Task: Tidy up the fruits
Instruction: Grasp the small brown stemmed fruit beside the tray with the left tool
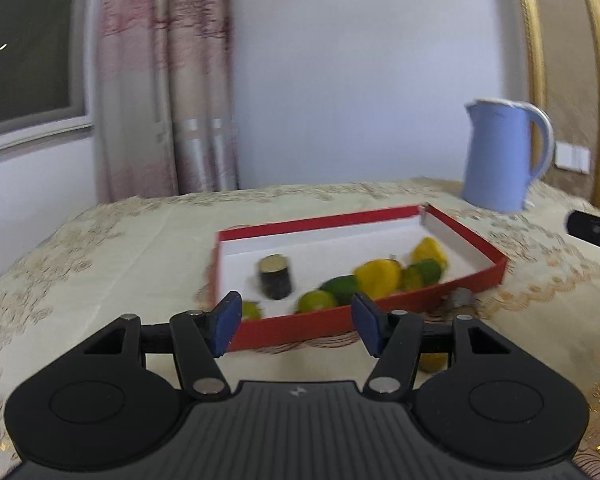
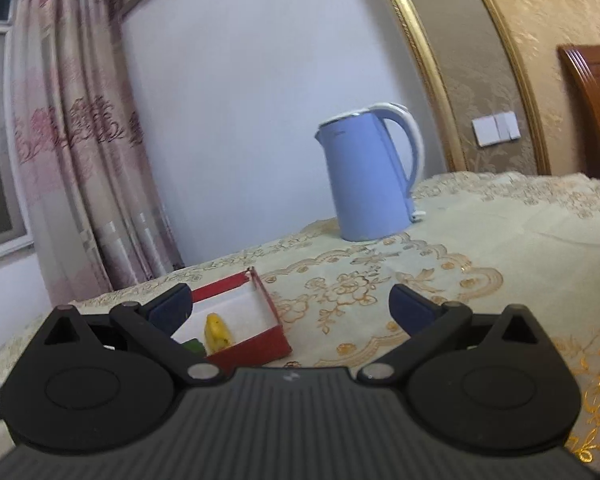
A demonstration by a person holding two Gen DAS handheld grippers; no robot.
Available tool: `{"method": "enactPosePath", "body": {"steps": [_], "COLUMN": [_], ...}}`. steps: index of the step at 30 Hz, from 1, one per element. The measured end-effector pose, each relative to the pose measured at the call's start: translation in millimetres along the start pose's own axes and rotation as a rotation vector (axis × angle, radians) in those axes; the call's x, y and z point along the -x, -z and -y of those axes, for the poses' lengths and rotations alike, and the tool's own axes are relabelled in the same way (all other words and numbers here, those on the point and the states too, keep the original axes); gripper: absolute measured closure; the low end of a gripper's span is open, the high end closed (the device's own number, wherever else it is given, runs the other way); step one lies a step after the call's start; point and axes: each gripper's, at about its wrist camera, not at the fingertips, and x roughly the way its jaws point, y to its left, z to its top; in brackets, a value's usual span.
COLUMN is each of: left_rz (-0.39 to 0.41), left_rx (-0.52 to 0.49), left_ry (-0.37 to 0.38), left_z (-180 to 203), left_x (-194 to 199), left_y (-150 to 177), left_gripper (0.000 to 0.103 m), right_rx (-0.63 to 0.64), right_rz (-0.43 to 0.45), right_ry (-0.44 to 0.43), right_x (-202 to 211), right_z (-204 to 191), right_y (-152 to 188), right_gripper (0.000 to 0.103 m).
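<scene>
Fruits: two yellow (image 1: 378,277), about four green (image 1: 342,288), boxed (image 1: 300,326).

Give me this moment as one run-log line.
left gripper: open, empty, before red box | right gripper: open, empty | fruits: in box | kettle: upright on table

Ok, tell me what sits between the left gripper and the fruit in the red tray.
Only the tray's own near wall. The left gripper, jaws open and empty, hovers just outside the red tray, and the green and yellow fruit lies right behind that low red wall. The dark cylinder stands further left, off the line.
</scene>
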Motion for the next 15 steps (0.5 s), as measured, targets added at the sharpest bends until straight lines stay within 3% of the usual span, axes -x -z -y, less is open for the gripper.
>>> {"method": "enactPosePath", "body": {"steps": [6,15], "left_rz": [-0.077,-0.16], "left_rx": [-0.074,-0.088], "left_ry": [0.045,0.085], "left_z": [35.6,54.9], "left_x": [-27.4,-51.7], "left_y": [0.5,3.1], "left_gripper": [0.043,0.043], "right_rx": [-0.005,-0.048], "right_rz": [-0.027,-0.016], "right_ry": [0.016,0.015], "right_x": [-6.8,-8.5], "right_z": [2.7,10.2], "right_y": [1.2,3.0], "right_gripper": [0.0,0.0]}}
